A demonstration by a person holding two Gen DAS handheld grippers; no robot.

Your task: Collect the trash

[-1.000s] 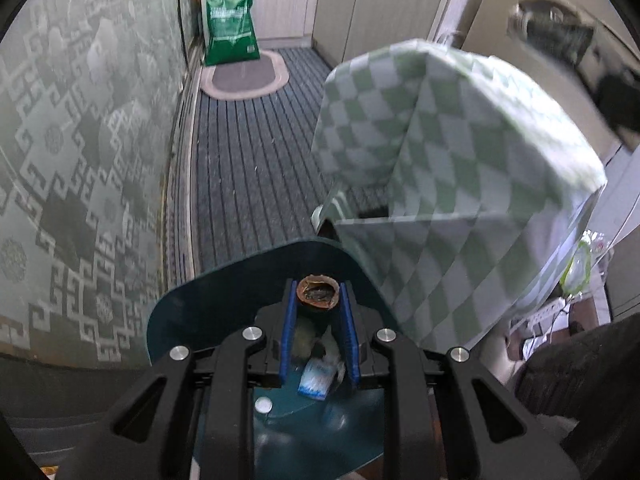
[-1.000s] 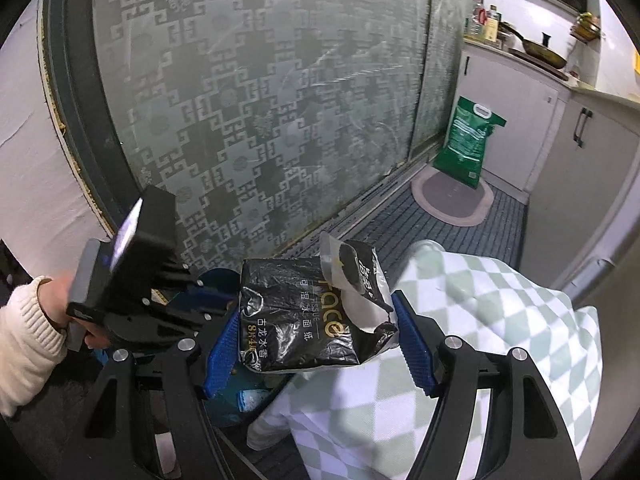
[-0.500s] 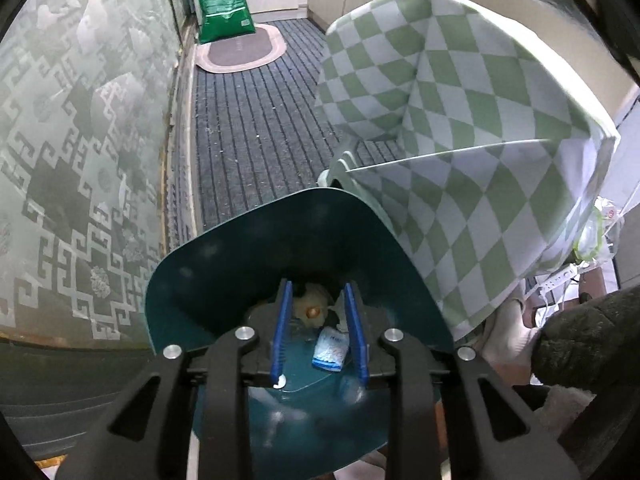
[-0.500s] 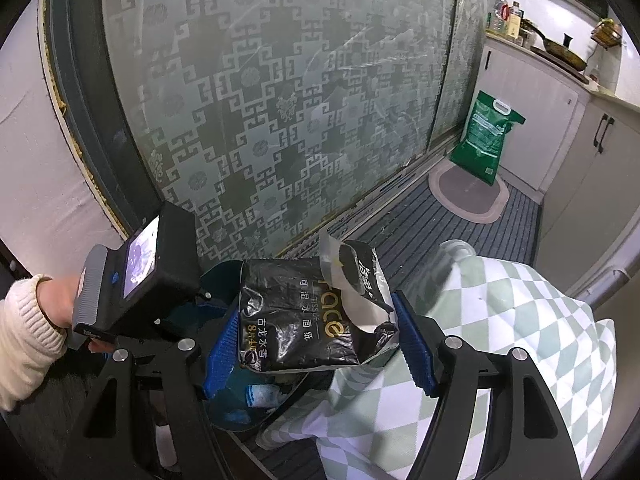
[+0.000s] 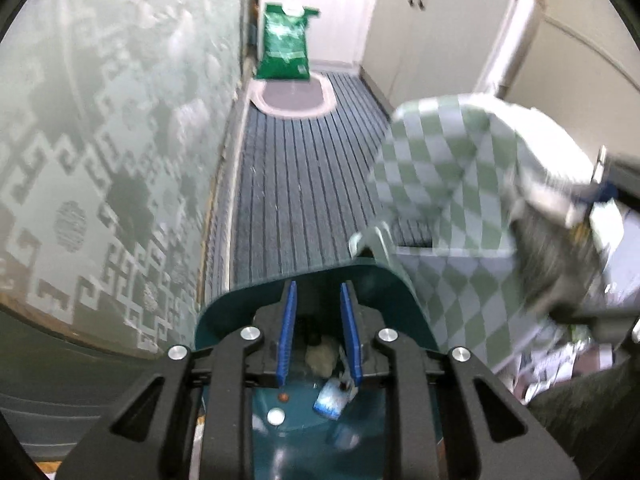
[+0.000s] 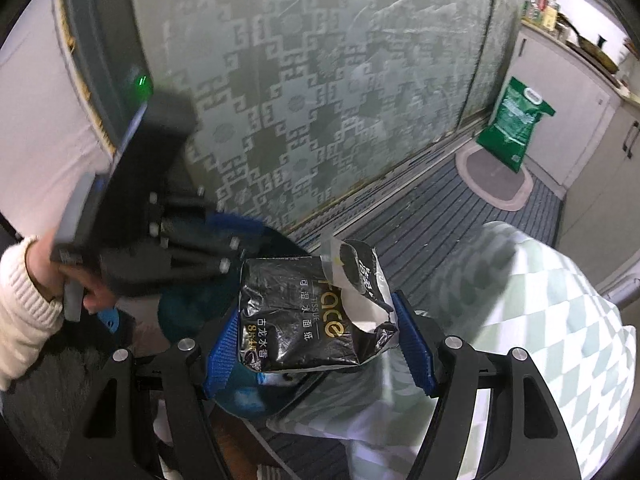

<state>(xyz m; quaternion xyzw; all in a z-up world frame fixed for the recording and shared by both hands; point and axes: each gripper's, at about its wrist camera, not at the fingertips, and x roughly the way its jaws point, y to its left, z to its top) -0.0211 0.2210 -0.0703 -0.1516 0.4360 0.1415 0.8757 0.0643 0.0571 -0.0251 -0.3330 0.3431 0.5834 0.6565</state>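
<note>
My left gripper (image 5: 317,296) is open and empty over the teal trash bin (image 5: 376,276). Inside the bin lie a brownish lump (image 5: 322,358) and a small blue-white wrapper (image 5: 330,398). My right gripper (image 6: 316,340) is shut on a black tissue package (image 6: 296,320) with a torn white flap, held above the bin (image 6: 192,308). The left gripper (image 6: 160,224) shows blurred at the left of the right wrist view. The package also shows as a blurred dark shape (image 5: 560,248) at the right of the left wrist view.
A table with a green-and-white checked cloth (image 5: 452,184) stands right of the bin. A patterned glass door (image 5: 100,152) runs along the left. A striped floor mat (image 5: 296,184), an oval rug and a green bag (image 5: 284,46) lie farther back, before white cabinets.
The left gripper let the brown item fall into the bin, then rose and tilted up. The right gripper moved the tissue package closer over the bin.
</note>
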